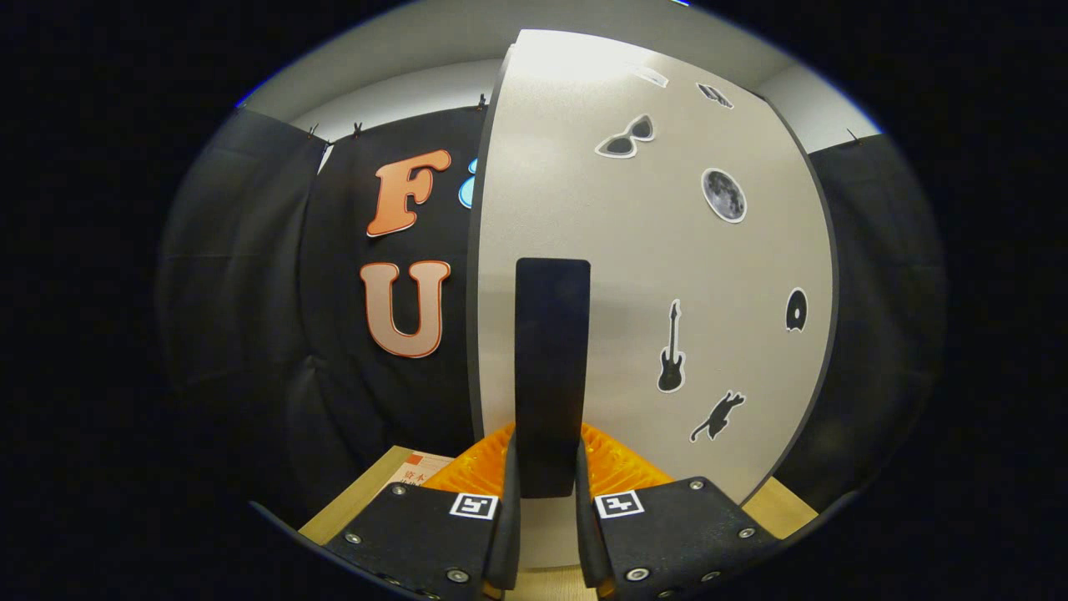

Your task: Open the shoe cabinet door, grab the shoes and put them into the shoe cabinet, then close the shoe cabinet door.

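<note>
Black cloth wall (250,275), stickered cabinet door (751,267), fingers (546,501) clamping its handle (551,367)

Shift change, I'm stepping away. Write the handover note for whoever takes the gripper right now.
Gripper: fingers closed on the black handle of the cabinet door, one on each side.
Door: the stickered panel stands right in front of the fingers, its left edge free against the booth wall; how far open, I cannot tell.
Shoes: none seen from here.
Left: likely finish opening, load shoes, close door.

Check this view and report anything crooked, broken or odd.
Nothing stands out. The claw is shut on the dark handle of the pale cabinet door; the handle stands upright, and the stickers look intact.
</note>
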`<state>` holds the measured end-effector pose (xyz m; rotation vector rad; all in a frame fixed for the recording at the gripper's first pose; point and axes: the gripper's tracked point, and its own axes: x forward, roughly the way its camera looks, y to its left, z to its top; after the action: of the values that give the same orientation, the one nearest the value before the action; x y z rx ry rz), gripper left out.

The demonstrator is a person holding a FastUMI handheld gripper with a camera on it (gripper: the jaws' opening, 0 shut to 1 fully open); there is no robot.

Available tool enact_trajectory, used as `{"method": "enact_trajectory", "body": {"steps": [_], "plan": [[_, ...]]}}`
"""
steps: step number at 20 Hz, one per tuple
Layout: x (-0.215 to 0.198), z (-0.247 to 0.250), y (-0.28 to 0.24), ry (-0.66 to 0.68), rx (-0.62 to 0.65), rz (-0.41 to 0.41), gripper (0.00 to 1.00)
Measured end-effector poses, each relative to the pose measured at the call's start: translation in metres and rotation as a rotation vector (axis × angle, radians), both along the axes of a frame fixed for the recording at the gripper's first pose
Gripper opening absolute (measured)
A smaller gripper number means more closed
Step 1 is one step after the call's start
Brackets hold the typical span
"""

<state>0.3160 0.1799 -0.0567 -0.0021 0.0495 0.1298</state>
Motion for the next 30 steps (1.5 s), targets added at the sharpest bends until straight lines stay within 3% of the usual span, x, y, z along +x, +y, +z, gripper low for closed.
{"method": "enact_trajectory", "body": {"steps": [7,19,30], "plan": [[-0.034,0.000,-0.018,-0.007,0.020,0.018,0.28],[-0.089,0.000,-0.068,-0.034,0.070,0.255,0.27],[-0.112,-0.006,-0.138,-0.024,0.150,0.240,0.31]]}}
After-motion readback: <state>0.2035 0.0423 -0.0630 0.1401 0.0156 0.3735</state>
